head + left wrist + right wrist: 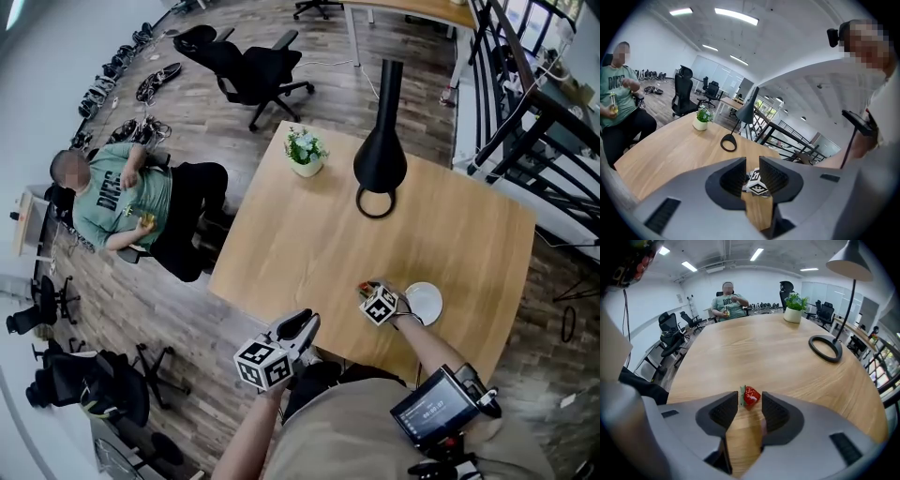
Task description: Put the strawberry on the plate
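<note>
A small red strawberry with green leaves lies on the wooden table, right between the tips of my right gripper. Its jaws stand apart around the berry, and I see no pad pressing on it. In the head view the right gripper points down at the table just left of the empty white plate. My left gripper hovers at the table's near edge, jaws a narrow gap apart with nothing between them. The plate is out of both gripper views.
A black lamp with a ring base stands mid-table, and a potted plant at the far edge. A seated person is left of the table. Office chairs stand beyond, and a railing at right.
</note>
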Motion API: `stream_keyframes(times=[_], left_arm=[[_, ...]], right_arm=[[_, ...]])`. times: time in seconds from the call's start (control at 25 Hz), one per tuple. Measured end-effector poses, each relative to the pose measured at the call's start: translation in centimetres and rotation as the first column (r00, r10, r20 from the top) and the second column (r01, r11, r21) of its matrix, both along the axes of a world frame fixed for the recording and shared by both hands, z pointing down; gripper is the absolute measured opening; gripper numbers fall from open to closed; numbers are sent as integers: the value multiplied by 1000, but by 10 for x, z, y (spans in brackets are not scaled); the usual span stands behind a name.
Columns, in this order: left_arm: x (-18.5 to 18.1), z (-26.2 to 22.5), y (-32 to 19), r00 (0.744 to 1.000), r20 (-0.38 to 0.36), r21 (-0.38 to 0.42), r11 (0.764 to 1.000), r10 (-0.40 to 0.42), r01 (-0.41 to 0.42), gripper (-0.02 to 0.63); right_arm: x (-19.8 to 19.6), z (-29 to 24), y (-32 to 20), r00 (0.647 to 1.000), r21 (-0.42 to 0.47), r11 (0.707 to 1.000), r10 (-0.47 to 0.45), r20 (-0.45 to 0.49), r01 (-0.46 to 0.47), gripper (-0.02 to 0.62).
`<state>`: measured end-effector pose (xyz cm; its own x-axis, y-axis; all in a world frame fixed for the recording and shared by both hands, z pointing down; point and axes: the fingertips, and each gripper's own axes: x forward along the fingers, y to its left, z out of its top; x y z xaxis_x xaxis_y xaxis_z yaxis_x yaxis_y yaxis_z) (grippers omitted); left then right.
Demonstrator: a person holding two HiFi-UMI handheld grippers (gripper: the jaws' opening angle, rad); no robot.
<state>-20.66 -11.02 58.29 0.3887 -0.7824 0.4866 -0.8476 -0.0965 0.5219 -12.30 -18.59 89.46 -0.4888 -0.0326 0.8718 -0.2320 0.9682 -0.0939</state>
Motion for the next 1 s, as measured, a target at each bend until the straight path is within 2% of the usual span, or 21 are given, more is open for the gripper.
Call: stream_keyframes(times=[0.64, 1.0], left_arm=[[-12, 9, -1, 1000, -12, -32, 999, -13, 13, 91], [-16, 6, -3, 1000, -18, -14, 1000, -10, 9, 92]], right_arm=[[-8, 28, -1, 999, -21, 1000, 4, -47, -5, 147], [-13, -44, -2, 987, 6, 995, 97, 129, -99, 146]])
